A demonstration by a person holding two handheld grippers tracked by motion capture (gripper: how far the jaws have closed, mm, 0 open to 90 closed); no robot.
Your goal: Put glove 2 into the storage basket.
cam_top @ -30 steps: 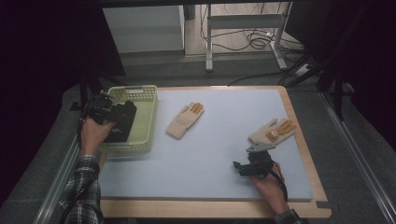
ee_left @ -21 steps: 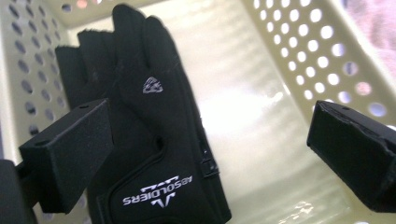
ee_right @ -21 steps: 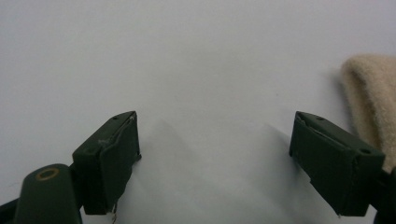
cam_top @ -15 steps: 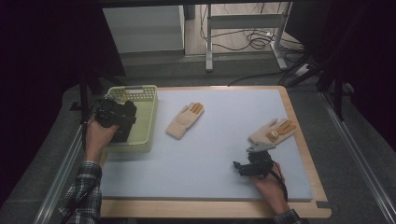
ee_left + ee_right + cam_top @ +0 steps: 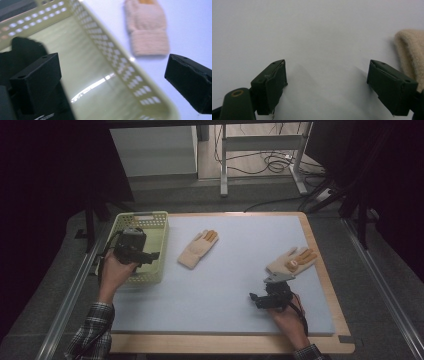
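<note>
Across the table lay a pale mat [image 5: 220, 285], with a basket [image 5: 157, 220] at its left edge. Over the basket hung the left gripper [image 5: 131, 246], jaws wide, nothing between them. One glove [image 5: 198, 249] lay just right of the basket. Beside the other glove [image 5: 291, 262], the right gripper [image 5: 271, 295] rested with jaws wide and empty.

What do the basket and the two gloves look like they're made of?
Basket: likely rigid plastic, pale yellow-green, slightly glossy, with moulded rows of holes in its walls. Gloves: soft knitted fabric, beige, matte; ribbed cuff on the middle one, orange patches towards the fingers, perhaps a grip coating.
</note>
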